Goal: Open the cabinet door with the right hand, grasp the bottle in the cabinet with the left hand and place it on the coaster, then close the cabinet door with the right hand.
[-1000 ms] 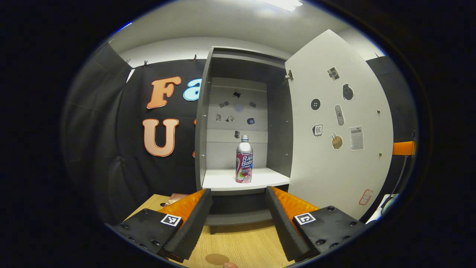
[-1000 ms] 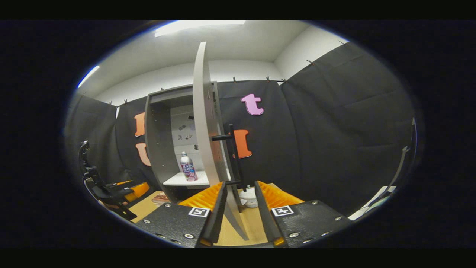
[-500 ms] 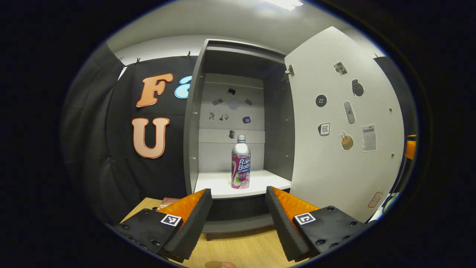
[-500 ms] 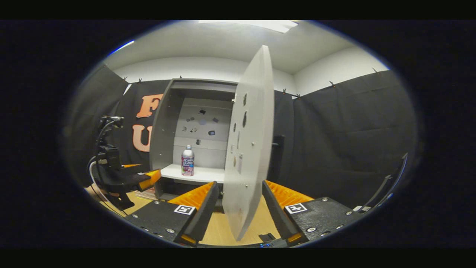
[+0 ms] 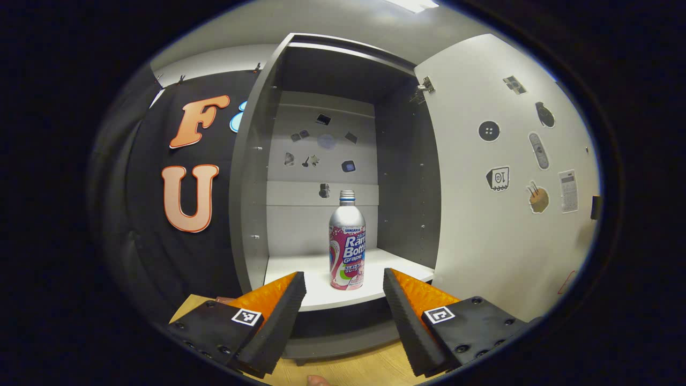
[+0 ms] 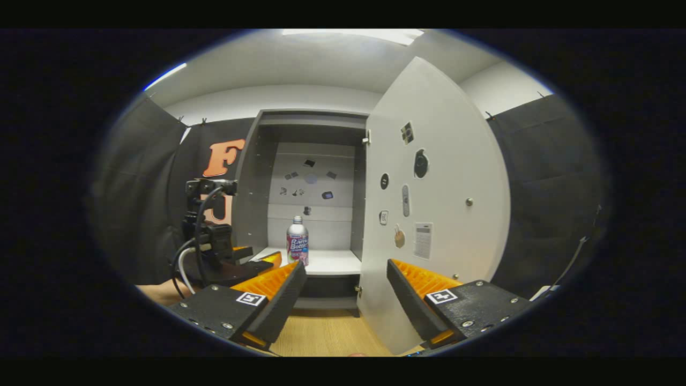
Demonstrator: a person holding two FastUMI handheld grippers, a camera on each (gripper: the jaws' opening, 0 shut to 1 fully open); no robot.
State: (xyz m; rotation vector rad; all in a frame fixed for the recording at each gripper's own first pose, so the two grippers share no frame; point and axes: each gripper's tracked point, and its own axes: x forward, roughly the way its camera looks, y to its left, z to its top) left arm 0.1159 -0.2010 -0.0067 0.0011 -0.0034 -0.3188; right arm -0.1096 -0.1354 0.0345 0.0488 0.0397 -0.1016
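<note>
A silver bottle (image 5: 347, 241) with a pink label stands upright near the front of the white shelf (image 5: 300, 276) inside the grey cabinet (image 5: 252, 177). My left gripper (image 5: 342, 279) is open just short of the shelf edge, and the bottle lines up with the gap between its orange fingers (image 5: 273, 292). The white cabinet door (image 5: 498, 214) is swung wide open on the right. In the right gripper view, my right gripper (image 6: 345, 266) is open and holds nothing, standing back from the door (image 6: 434, 214). The bottle (image 6: 297, 241) shows beyond it, and the left gripper (image 6: 260, 256) reaches toward the shelf.
The cabinet stands on a wooden table (image 6: 321, 332). Small stickers (image 5: 498, 178) dot the door's inner face and the cabinet's back wall. A forearm (image 6: 155, 292) holds the left gripper at the left. A flat reddish item (image 5: 228, 300) lies beside the cabinet's foot.
The left gripper has moved closer to the shelf and the bottle. The right gripper has come off the door's edge, opened wider and swung left; the door now stands wide open.
</note>
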